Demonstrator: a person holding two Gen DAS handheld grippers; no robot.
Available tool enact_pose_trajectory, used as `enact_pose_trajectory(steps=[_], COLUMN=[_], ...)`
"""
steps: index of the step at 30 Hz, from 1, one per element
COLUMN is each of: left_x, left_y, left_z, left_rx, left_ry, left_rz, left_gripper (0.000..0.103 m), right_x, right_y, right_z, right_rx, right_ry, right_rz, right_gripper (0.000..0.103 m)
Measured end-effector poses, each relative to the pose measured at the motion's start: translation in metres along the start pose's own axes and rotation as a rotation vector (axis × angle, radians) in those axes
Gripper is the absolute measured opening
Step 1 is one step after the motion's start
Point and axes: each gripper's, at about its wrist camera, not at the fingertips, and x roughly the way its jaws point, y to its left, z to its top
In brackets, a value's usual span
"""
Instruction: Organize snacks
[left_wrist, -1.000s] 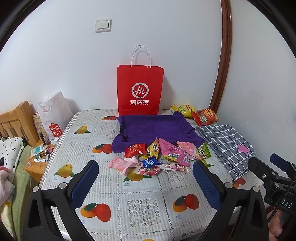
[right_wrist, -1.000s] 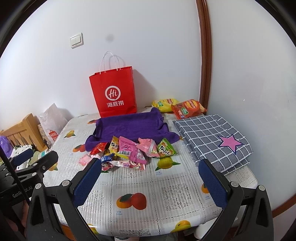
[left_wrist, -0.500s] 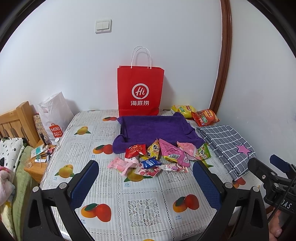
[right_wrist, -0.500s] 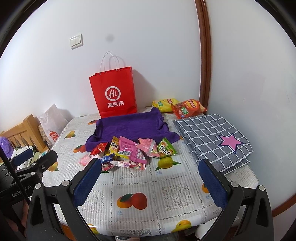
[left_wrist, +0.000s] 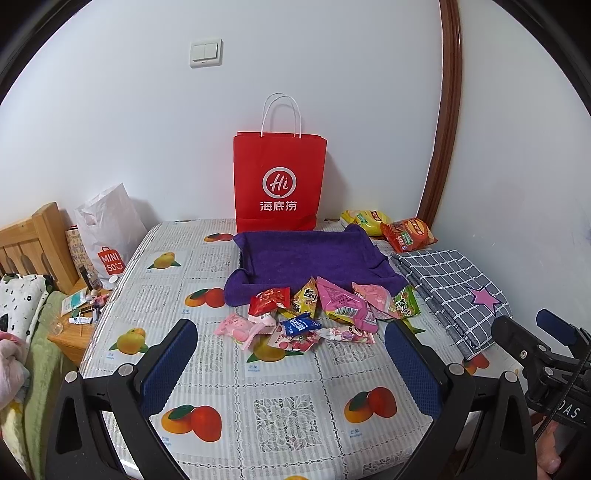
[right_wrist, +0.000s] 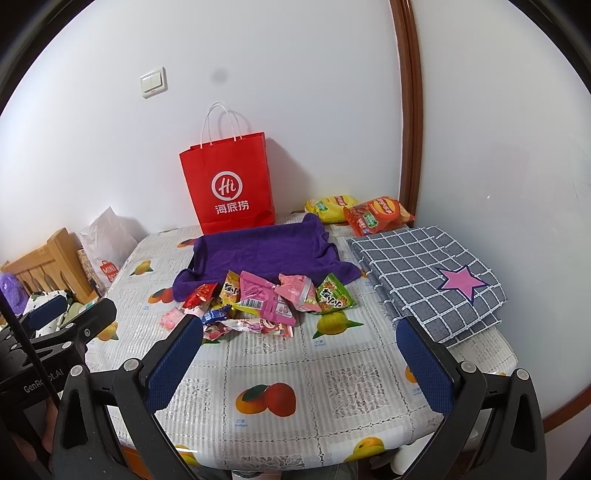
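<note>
The left gripper (left_wrist: 290, 363) and the right gripper (right_wrist: 299, 356) both hang above the table (left_wrist: 288, 417) with fingers spread wide and nothing between them. The snack pile (left_wrist: 321, 314) lies on the fruit-print cloth, touching the near edge of the purple towel (left_wrist: 306, 254). Behind the towel a red paper bag (left_wrist: 279, 181) stands against the wall. Two chip bags (right_wrist: 360, 212) lie just right of the towel's far corner, and a folded checked cloth (right_wrist: 424, 273) lies to the towel's right.
</note>
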Motion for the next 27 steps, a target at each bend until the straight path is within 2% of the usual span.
enact_pose_trajectory(steps=[27], left_x=[0.0033], left_y=[0.0028], left_z=[0.0052], left_rx=[-0.007], left_ry=[0.01], left_rz=[0.002], left_gripper=[0.102], right_x=[0.0044], right_y=[0.002], right_z=[0.0049], right_rx=[0.004], right_ry=[-0.002], right_rz=[0.018], right_gripper=[0.103])
